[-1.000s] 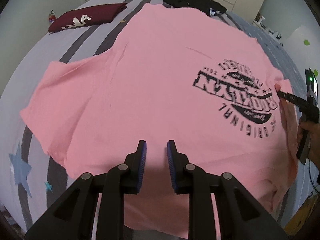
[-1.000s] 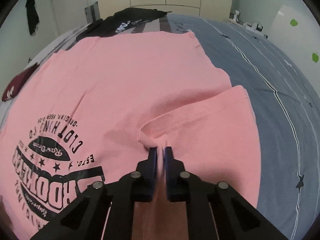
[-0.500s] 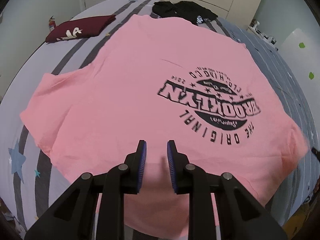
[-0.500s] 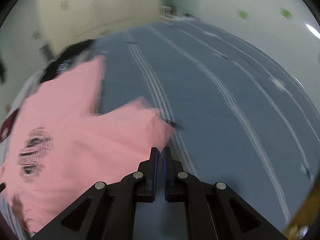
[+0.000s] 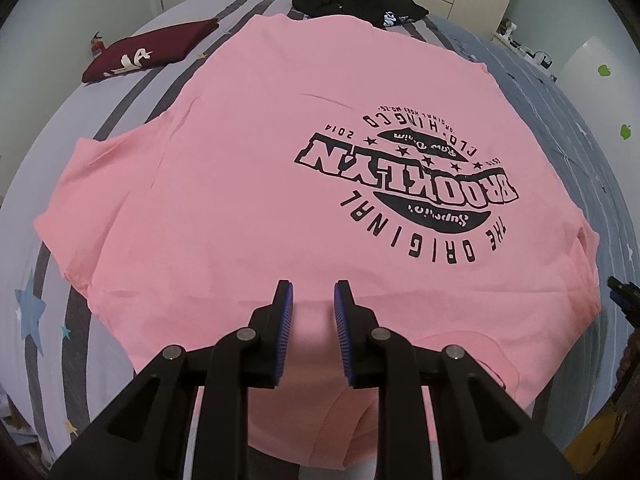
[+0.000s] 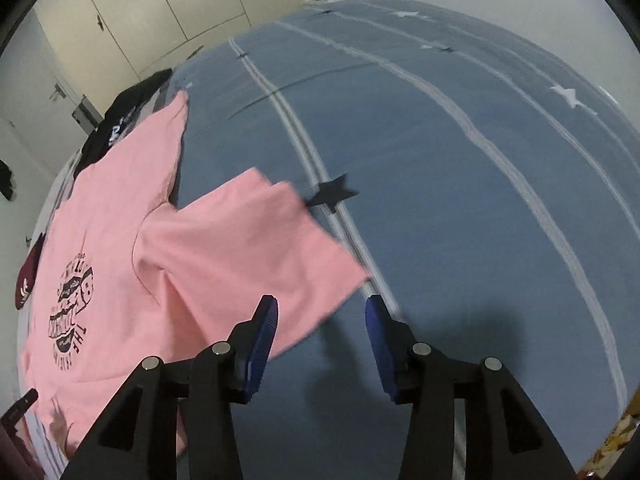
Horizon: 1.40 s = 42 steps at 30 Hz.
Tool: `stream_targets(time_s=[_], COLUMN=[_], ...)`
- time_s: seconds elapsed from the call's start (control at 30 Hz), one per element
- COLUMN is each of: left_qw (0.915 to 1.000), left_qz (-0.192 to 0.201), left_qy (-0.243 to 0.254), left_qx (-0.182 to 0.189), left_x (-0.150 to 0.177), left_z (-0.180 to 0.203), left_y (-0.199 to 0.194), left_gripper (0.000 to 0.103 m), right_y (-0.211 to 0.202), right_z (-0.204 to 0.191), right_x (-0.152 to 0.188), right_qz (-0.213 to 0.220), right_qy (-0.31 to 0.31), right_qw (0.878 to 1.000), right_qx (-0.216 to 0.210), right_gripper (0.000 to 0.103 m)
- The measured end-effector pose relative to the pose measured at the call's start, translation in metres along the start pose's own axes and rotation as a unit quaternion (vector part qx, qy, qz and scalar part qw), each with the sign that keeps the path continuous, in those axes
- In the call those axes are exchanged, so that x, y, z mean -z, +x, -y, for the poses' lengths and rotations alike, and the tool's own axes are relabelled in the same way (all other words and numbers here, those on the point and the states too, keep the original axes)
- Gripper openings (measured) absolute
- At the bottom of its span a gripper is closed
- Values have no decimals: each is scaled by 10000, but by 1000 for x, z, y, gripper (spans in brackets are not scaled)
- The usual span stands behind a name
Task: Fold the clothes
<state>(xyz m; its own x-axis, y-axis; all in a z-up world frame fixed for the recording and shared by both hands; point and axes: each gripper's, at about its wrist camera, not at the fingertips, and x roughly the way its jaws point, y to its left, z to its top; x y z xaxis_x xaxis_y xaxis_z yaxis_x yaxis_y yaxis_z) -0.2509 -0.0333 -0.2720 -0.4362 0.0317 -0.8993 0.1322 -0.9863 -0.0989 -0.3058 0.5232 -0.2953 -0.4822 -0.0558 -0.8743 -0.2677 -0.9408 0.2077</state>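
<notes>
A pink T-shirt [image 5: 248, 184] with a black BROOKLYN print lies spread flat, print up, on the bed; it also shows in the right wrist view [image 6: 120, 248]. My left gripper [image 5: 313, 300] is open and empty, hovering over the shirt's collar end. My right gripper [image 6: 322, 312] is wide open and empty above the outer edge of the shirt's right sleeve [image 6: 256, 256], which lies spread out on the blue sheet. The right gripper's tip shows at the right edge of the left wrist view [image 5: 624, 304].
A folded maroon garment [image 5: 148, 48] lies at the far left of the bed. A black garment [image 5: 360, 2] lies beyond the shirt's hem. The striped star-pattern bed sheet [image 6: 460, 160] stretches to the right. Cream wardrobe doors [image 6: 168, 12] stand behind the bed.
My right gripper pulled the sleeve outward to the right, then opened and let it go. The sleeve now lies flat. My left gripper stayed open over the collar end.
</notes>
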Motion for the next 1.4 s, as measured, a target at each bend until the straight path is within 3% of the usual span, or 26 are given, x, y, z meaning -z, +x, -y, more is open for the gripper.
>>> stream_targets(time_s=[0.23,0.47,0.57,0.77,0.93,1.03,1.1,1.4], left_qw=[9999,9995,9996,9997,9996,9995,9992,9947], left_qz=[28,62,43,-13,-28,12,54,191], left_qy=[-32,-209,-201,-216,-207,-209,-262,-571], left_qx=[-152,-211,-170,-104,-166,-253,-302,-840], left_x=[2,2,4,8,9,9,8,2], left_z=[-4,-16,-13,-9,-13,-19,-27,-79], left_y=[4,7,7,8,10,7,3,-9], left_gripper=[19,19,19,19,19,19,19,19], right_y=[46,57,60,32,42,43,44,45], right_z=[-2,-3,-11,-5,-15,-15,-17,-30], right_x=[2,-7,-15,-41,-40,-34,-29,-3], right_qz=[-365,-265,-324,227,112,69,49,-290], right_qy=[88,188,47,73,-322,-246,-164,-132], right_qw=[9983,9992,9994,9991,9986,9992,9995,9994], right_qx=[449,220,124,339,393,296,282,98], right_gripper=[44,45,3,3,4,13,38,40])
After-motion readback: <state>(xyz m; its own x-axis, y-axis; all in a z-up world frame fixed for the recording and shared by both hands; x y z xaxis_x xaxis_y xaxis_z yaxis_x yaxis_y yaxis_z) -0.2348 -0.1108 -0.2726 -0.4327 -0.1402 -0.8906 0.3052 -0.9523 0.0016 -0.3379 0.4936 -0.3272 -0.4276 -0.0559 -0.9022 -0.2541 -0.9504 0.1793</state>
